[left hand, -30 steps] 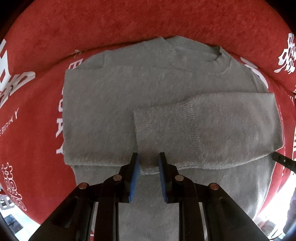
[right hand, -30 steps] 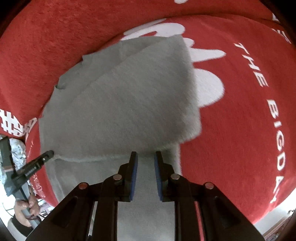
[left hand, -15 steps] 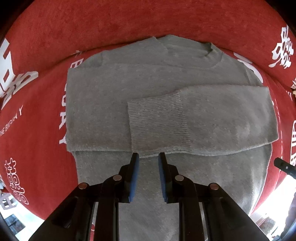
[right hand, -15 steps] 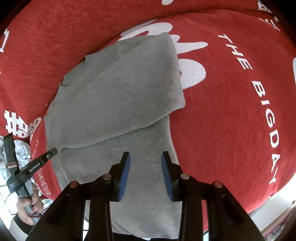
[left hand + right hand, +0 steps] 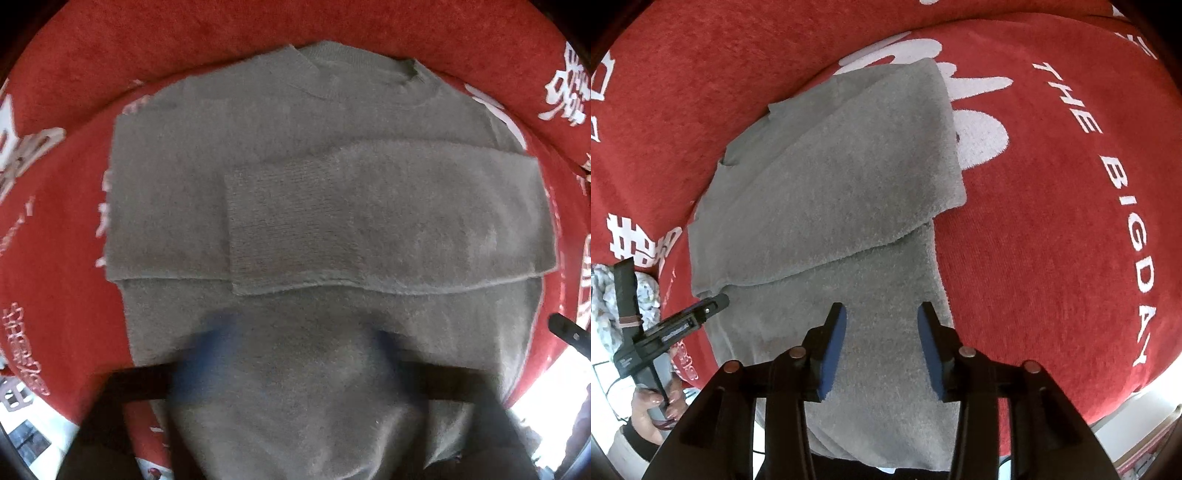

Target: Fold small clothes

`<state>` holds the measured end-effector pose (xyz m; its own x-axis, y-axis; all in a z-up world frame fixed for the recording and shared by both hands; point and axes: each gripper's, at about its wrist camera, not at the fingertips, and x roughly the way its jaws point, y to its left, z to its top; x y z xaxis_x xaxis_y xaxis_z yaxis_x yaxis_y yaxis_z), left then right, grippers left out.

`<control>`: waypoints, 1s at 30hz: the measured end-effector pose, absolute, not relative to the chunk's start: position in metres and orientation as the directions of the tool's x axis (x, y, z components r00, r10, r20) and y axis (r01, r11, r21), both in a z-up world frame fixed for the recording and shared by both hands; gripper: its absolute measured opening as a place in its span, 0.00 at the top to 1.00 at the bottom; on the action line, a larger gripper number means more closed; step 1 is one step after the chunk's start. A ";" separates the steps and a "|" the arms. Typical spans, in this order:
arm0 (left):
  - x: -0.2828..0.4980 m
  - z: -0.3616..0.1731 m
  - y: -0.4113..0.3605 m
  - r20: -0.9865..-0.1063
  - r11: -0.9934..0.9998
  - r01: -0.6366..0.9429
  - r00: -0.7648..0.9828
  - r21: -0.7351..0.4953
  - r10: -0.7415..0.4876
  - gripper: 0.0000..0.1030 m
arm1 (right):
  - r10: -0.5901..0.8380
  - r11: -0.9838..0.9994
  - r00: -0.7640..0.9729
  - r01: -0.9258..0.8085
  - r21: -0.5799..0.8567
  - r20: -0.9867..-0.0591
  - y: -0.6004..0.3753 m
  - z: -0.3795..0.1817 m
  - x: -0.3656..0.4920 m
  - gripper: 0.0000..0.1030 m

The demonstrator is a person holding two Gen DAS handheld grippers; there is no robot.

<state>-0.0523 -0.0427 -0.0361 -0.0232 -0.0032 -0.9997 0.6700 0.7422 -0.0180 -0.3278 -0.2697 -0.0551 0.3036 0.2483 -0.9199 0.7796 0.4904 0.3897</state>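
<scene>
1. On the red blanket (image 5: 55, 258), printed with white lettering, the grey sweater (image 5: 295, 129) is laid flat; the neckline is at the far edge in the left wrist view.
2. Across the sweater's body, one sleeve (image 5: 388, 221) is folded over, with its ribbed cuff end lying near the middle of the chest.
3. Below that folded sleeve, the left gripper (image 5: 303, 354) is seen heavily blurred; its jaws have just been sprung wide apart, nothing is pinched, and only bare knit shows between the blue pads.
4. Over the sweater's lower part, the right gripper (image 5: 882, 343) is held partly spread; its jaws have just been opening, and no fabric is clamped between the pads (image 5: 834, 343).
5. At the sweater's left edge in the right wrist view, the left gripper is seen from the side, gripped by a hand (image 5: 653, 410).
6. Whether either gripper's pad tips touch the knit cannot be told.
</scene>
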 end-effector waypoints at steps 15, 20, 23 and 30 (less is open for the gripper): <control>-0.066 -0.047 -0.047 -0.997 0.795 0.604 -0.002 0.056 0.071 0.01 | 0.378 0.523 0.341 0.688 0.503 -0.861 -0.277 -0.061 -0.337 0.49; -0.080 -0.047 -0.024 -0.996 0.833 0.548 0.009 0.077 0.086 0.01 | 0.442 0.509 0.326 0.676 0.533 -0.835 -0.279 -0.073 -0.349 0.49; -0.090 -0.051 -0.004 -0.997 0.855 0.518 -0.039 0.037 0.066 0.01 | 0.485 0.502 0.306 0.669 0.547 -0.819 -0.275 -0.082 -0.357 0.49; -0.107 -0.047 0.045 -0.996 0.878 0.478 -0.084 -0.010 0.034 0.01 | 0.560 0.491 0.251 0.667 0.560 -0.790 -0.254 -0.102 -0.383 0.49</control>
